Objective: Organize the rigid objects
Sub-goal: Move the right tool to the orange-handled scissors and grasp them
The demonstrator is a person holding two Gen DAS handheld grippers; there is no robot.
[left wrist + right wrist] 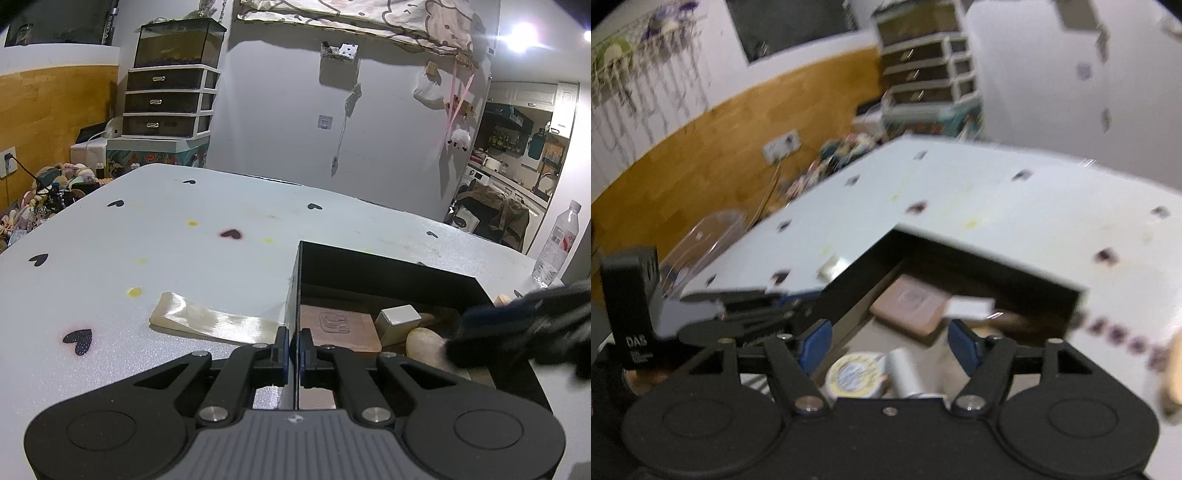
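A black open box [388, 264] stands on the white table [184, 251]. My left gripper [294, 349] is shut on the box's left wall [292, 295]. Inside lie a brown embossed block [338, 326], a small silver box [400, 319] and a pale rounded object [424, 343]. My right gripper shows blurred at the box's right side [517, 332]. In the blurred right wrist view my right gripper [890, 343] is open and empty above the box [960, 258]. Below it lie a round yellow-rimmed object [855, 373], a white roll [905, 369] and the brown block [910, 302].
A strip of glossy beige ribbon [210, 319] lies on the table left of the box. A plastic water bottle [556, 245] stands at the far right edge. A drawer unit [168, 101] and clutter sit beyond the table's far left.
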